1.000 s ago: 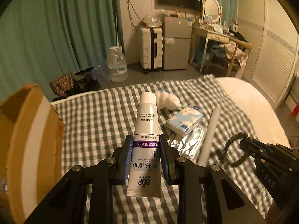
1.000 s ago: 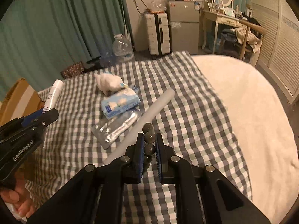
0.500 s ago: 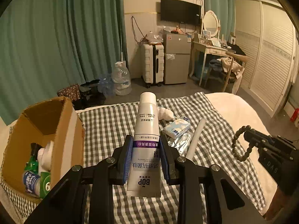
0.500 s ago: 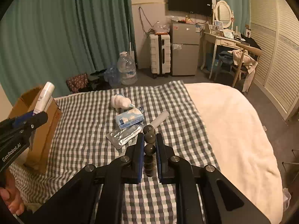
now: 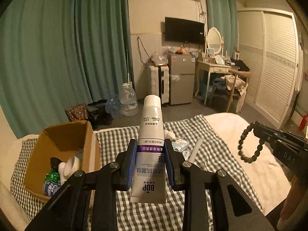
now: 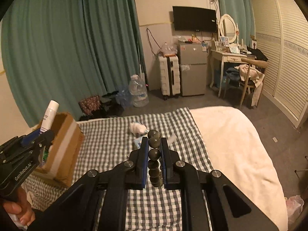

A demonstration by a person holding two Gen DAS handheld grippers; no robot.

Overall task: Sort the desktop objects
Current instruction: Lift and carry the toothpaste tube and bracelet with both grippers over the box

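Bed (image 5: 240, 134) with one checked cloth (image 5: 119, 140) fills both views. We note one open cardboard box (image 5: 57, 138) at its left; only the left wrist view shows its contents, bottles among them. That view alone shows the bracelet as a full loop. We count two grippers. The left gripper (image 5: 150, 160) is clamped on one white toothpaste tube (image 5: 151, 140), cap pointing away, purple band, held above the cloth. The right gripper (image 6: 154, 157) pinches one dark bead bracelet (image 6: 154, 144), jaws nearly closed. One white rod (image 5: 195, 149) and one blue packet (image 5: 180, 144) lie on the cloth.
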